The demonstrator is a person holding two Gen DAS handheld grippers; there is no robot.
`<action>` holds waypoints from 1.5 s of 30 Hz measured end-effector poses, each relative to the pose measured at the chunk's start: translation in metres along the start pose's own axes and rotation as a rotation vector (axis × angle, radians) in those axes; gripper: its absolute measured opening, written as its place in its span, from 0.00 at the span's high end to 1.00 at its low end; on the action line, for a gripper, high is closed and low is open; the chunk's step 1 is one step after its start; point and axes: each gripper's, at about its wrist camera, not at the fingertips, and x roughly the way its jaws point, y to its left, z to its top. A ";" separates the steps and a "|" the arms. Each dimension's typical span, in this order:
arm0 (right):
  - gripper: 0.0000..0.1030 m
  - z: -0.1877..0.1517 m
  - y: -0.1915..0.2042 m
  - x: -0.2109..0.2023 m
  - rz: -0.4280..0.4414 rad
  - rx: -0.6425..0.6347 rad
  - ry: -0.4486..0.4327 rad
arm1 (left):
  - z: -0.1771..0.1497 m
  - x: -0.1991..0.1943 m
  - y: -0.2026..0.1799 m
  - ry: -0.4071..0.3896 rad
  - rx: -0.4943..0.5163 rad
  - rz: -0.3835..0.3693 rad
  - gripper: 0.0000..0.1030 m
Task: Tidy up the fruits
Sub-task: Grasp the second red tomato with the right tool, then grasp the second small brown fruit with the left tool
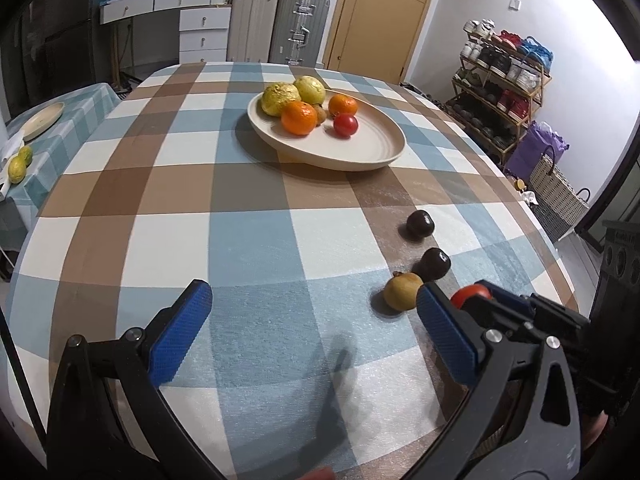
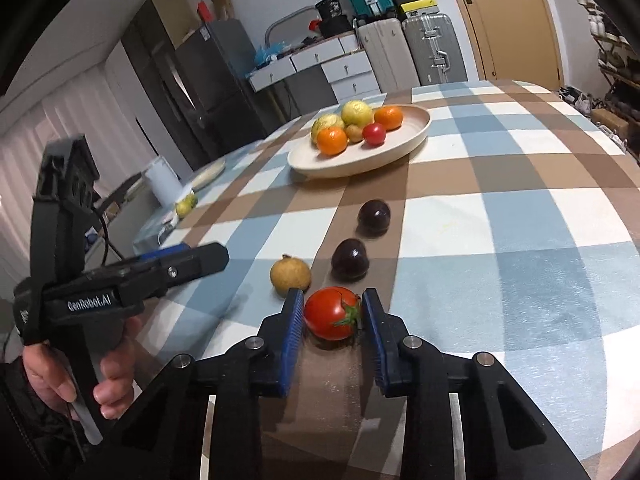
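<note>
A red tomato [image 2: 331, 313] lies on the checked tablecloth near the front edge, and my right gripper [image 2: 331, 314] is shut on it, one blue pad against each side. In the left wrist view the tomato [image 1: 470, 295] peeks out behind my own right finger. A tan round fruit [image 2: 290, 275] and two dark plums [image 2: 350, 259] [image 2: 373, 216] lie just beyond. My left gripper [image 1: 312, 296] hangs open over bare cloth, left of the tan fruit [image 1: 402, 291]. The beige plate [image 1: 372, 148] farther back holds two oranges, two yellow-green fruits, a small brown fruit and a red tomato.
A side table at the left carries a second plate [image 1: 40, 120] and two green-yellow fruits [image 1: 18, 166]. A hand [image 2: 112, 376] holds the left gripper's handle. Drawers, suitcases, a door and a shoe rack [image 1: 500, 80] stand beyond the table.
</note>
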 end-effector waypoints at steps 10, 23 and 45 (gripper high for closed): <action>0.70 0.010 -0.018 -0.030 0.028 0.026 -0.120 | 0.015 0.020 -0.028 0.035 0.114 -0.042 0.01; 0.70 0.011 -0.047 -0.039 0.056 0.088 -0.149 | 0.019 0.049 -0.049 0.155 0.210 -0.154 0.30; 0.70 0.017 -0.039 -0.031 0.100 0.048 -0.130 | 0.040 0.042 -0.030 0.125 0.183 -0.248 0.76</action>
